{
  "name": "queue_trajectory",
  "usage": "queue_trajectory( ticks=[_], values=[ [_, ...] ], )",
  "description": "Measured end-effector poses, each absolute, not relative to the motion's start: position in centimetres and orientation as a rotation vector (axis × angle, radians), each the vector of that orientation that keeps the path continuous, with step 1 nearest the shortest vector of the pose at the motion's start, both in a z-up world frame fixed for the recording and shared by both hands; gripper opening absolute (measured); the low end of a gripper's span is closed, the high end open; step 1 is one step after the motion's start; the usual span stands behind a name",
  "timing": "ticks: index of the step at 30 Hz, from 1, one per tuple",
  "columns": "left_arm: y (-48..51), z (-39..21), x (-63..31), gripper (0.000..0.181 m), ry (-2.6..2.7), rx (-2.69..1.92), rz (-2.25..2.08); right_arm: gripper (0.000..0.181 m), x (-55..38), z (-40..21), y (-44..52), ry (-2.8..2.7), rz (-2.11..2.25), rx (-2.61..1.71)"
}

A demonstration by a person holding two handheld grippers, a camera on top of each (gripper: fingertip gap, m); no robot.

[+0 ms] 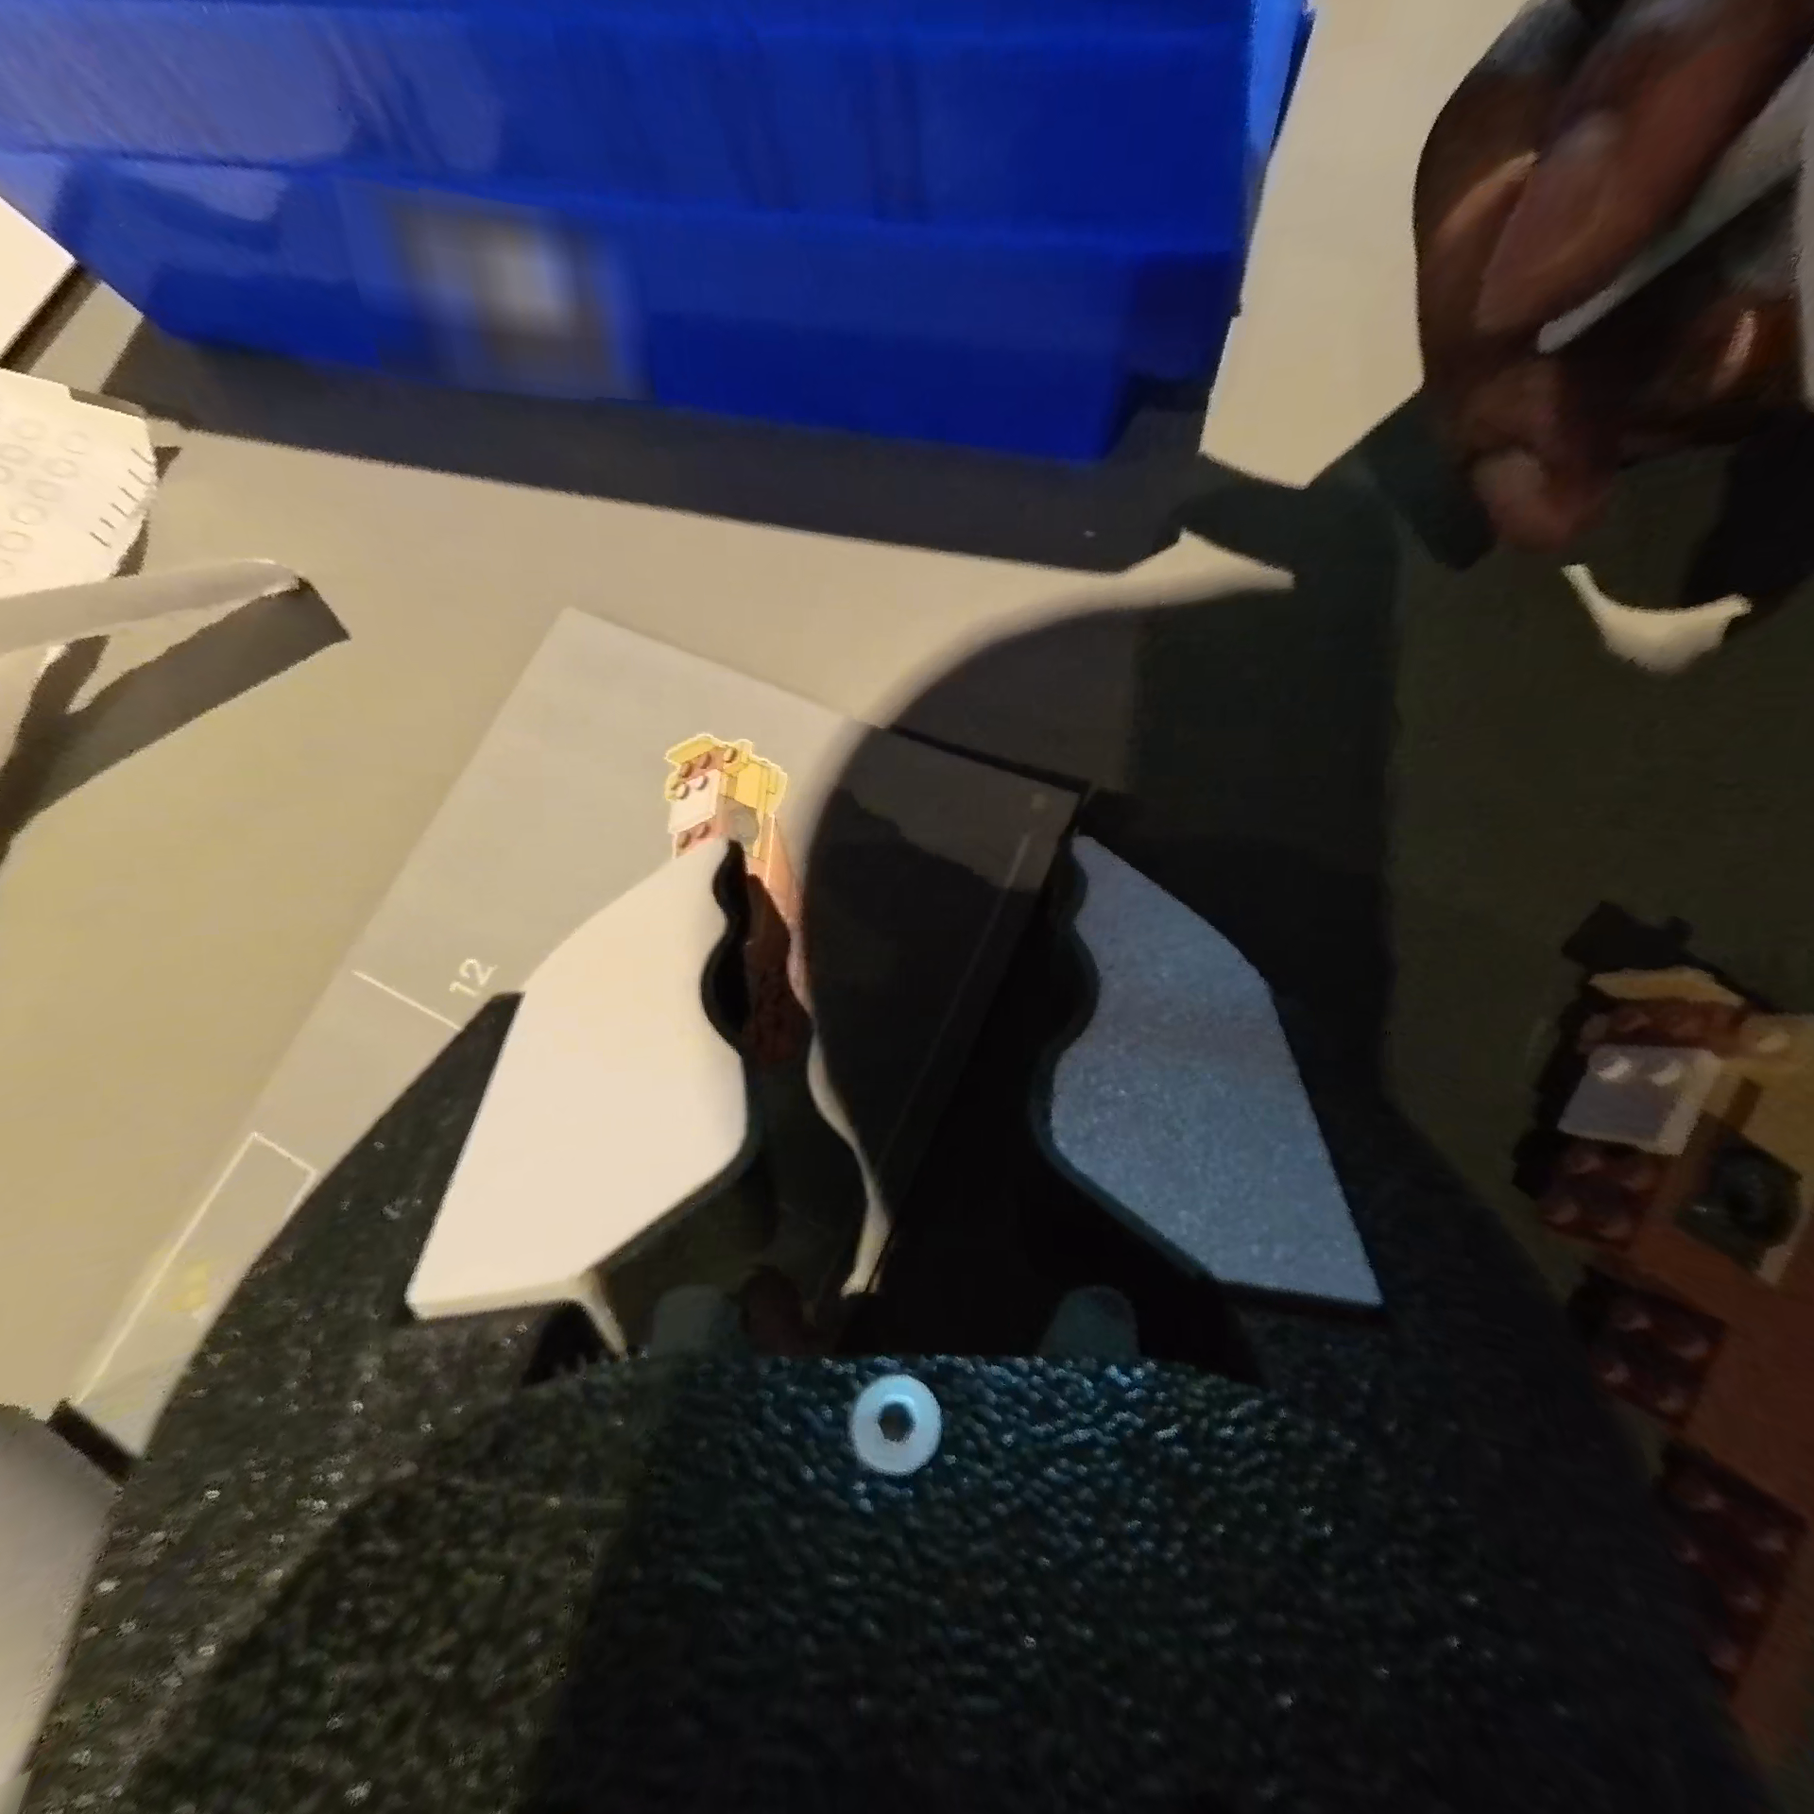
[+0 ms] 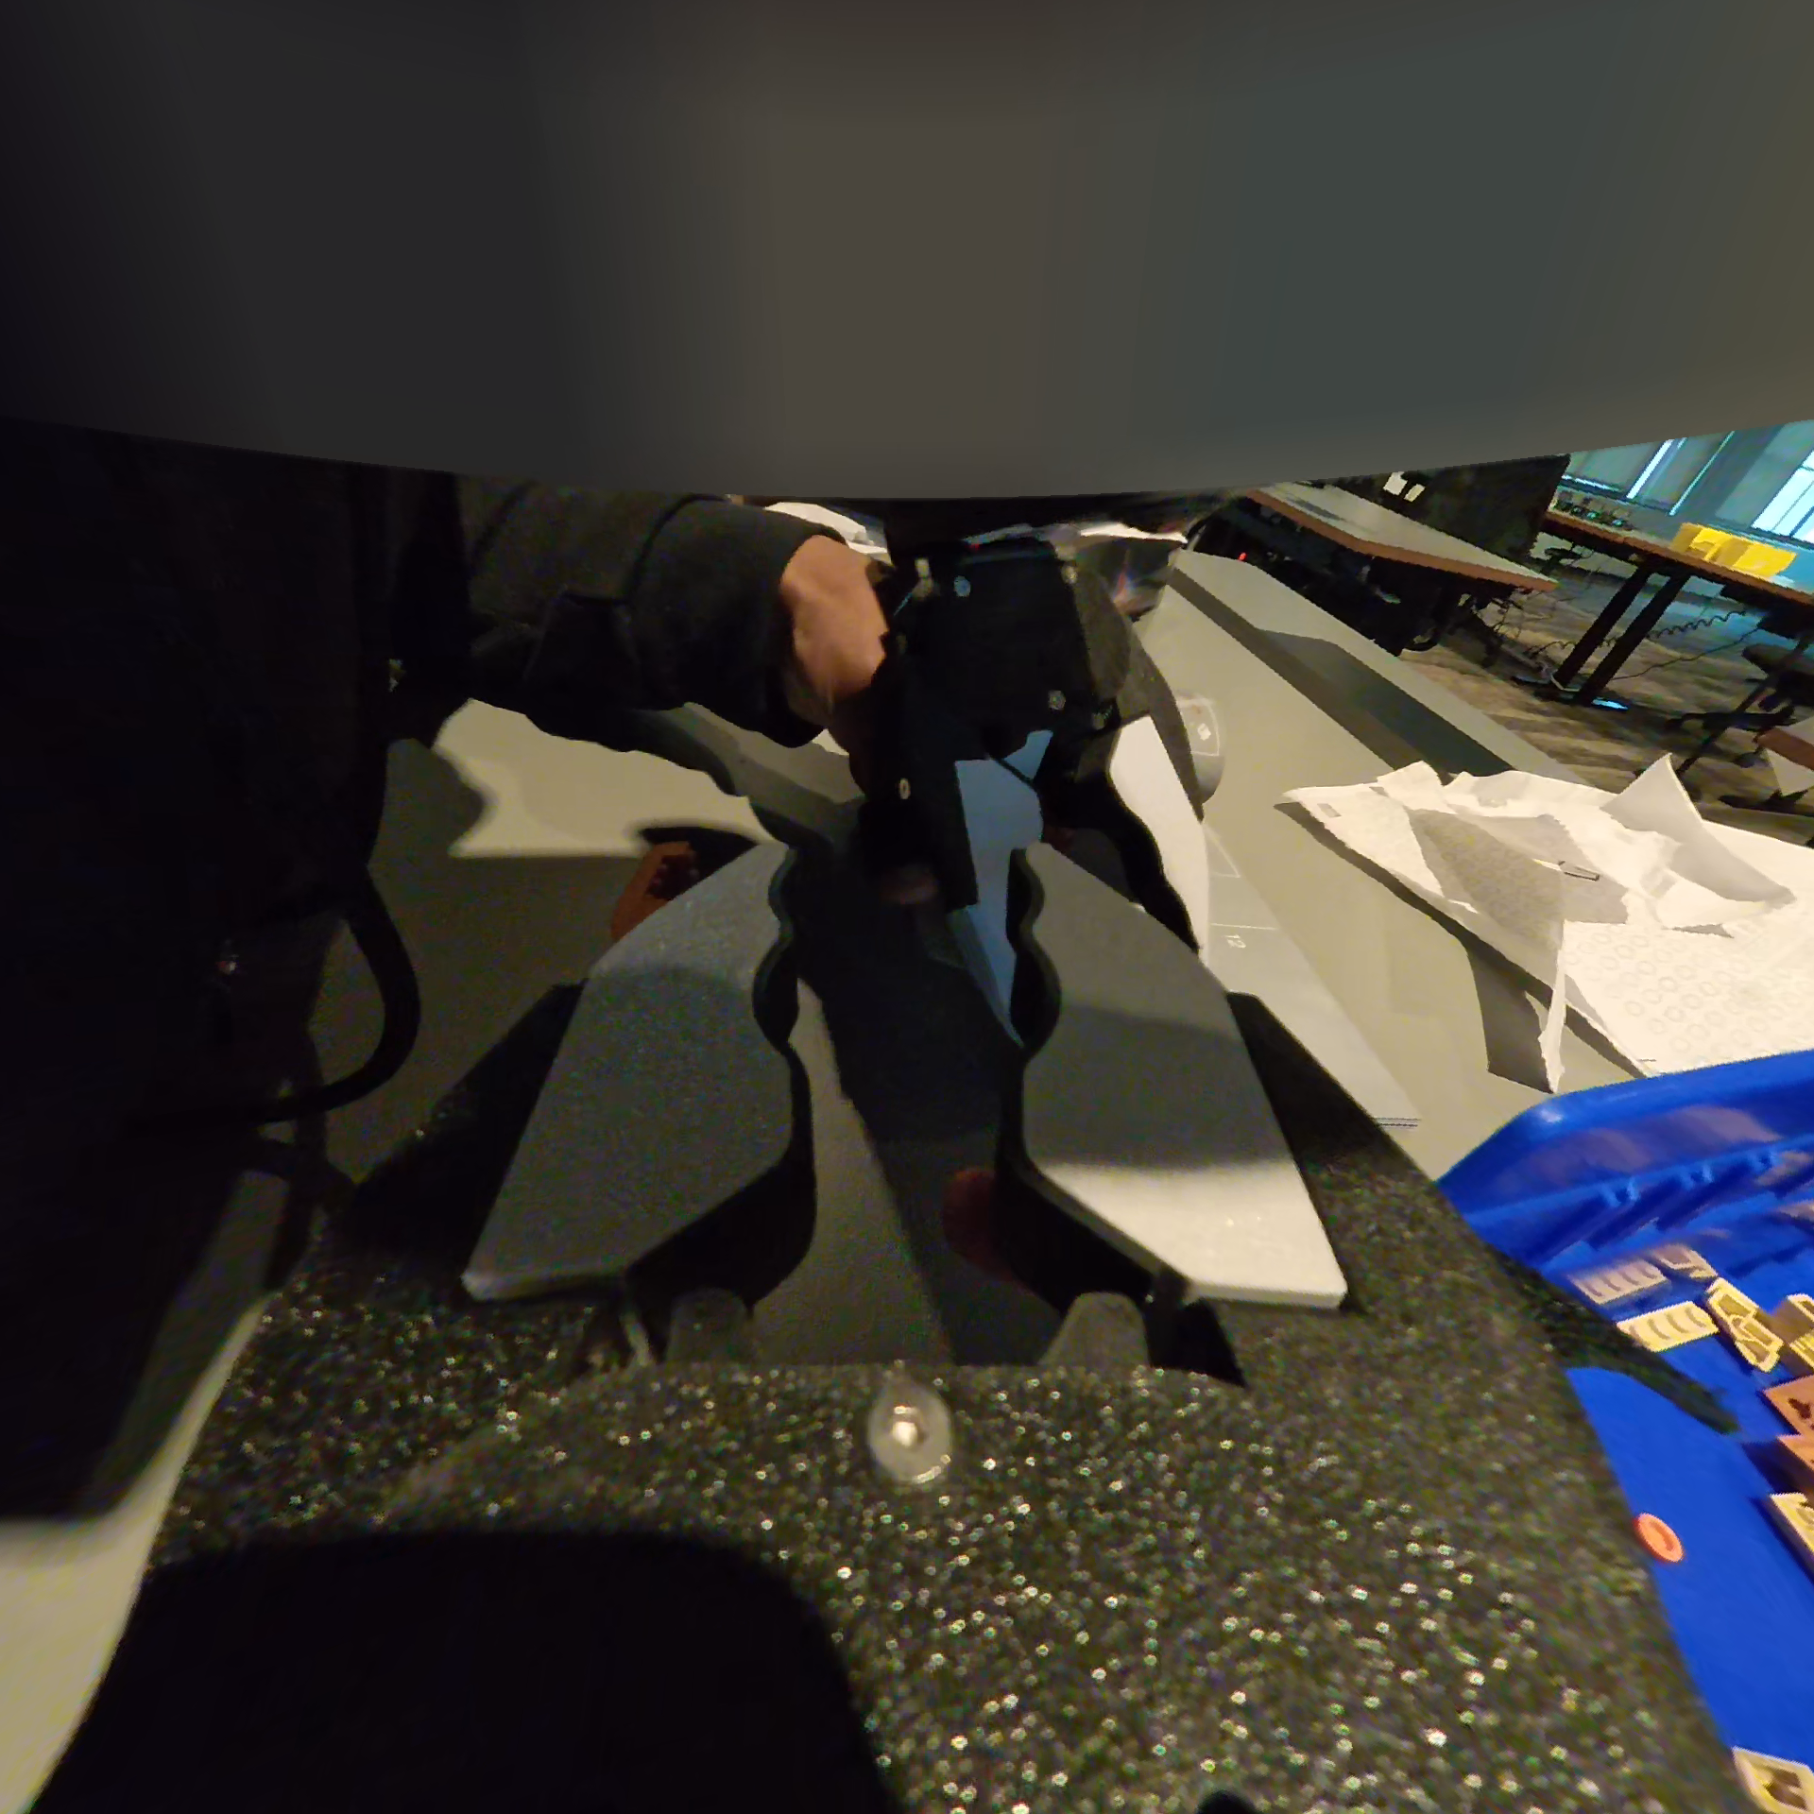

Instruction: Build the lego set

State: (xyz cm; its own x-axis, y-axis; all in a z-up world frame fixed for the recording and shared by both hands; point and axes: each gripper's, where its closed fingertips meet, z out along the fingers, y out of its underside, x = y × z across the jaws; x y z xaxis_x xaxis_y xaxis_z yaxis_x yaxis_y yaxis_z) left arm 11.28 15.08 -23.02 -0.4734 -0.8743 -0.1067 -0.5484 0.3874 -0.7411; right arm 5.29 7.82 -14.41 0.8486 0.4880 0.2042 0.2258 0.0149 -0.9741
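Grey tabletop (image 2: 1306, 687); beyond, dark-legged long tables (image 2: 1669, 564), patterned carpet (image 2: 1571, 707), bright windows (image 2: 1767, 491).

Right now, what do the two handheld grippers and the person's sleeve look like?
Both the left gripper and the right gripper have speckled black textured bodies, a pale central screw, and flat light grey fingers with wavy black inner edges. The sleeve is dark, with a black cable looping nearby.

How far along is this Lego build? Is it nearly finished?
Early to midway, I'd guess. Done: a small brown and tan model stands partly built. In hand: nothing; the left tool and right tool are both open, the left above the instruction booklet. Left: many loose pieces wait in the blue bin.
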Motion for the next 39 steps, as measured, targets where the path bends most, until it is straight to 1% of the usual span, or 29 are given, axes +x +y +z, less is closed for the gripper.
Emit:
queue_trajectory(
  ticks=[22, 25, 28, 32, 35, 39],
  values=[
    [15.3, -23.0, 11.2, 0.058, 2.159, -1.313, -0.991, 0.039, 5.2, -14.7, 8.2, -0.597, 0.171, -1.596],
    [15.3, -23.0, 11.2, 0.058, 2.153, -1.316, -1.0, 0.039, 6.3, -15.1, 8.8, -0.556, 0.065, -1.636],
    [15.4, -22.8, 11.2, 0.058, 2.147, -1.321, -1.014, 0.04, 7.7, -15.8, 9.5, -0.556, -0.151, -1.68],
    [15.4, -22.7, 11.2, 0.057, 2.137, -1.33, -1.033, 0.04, 8.5, -18.1, 10.1, -0.635, -0.357, -1.776],
    [15.4, -22.6, 11.2, 0.057, 2.136, -1.334, -1.043, 0.04, 8.6, -19.4, 10.3, -0.654, -0.39, -1.838],
    [15.5, -22.6, 11.2, 0.057, 2.134, -1.341, -1.054, 0.04, 8.8, -19.5, 10.4, -0.634, -0.374, -1.859]
  ],
)
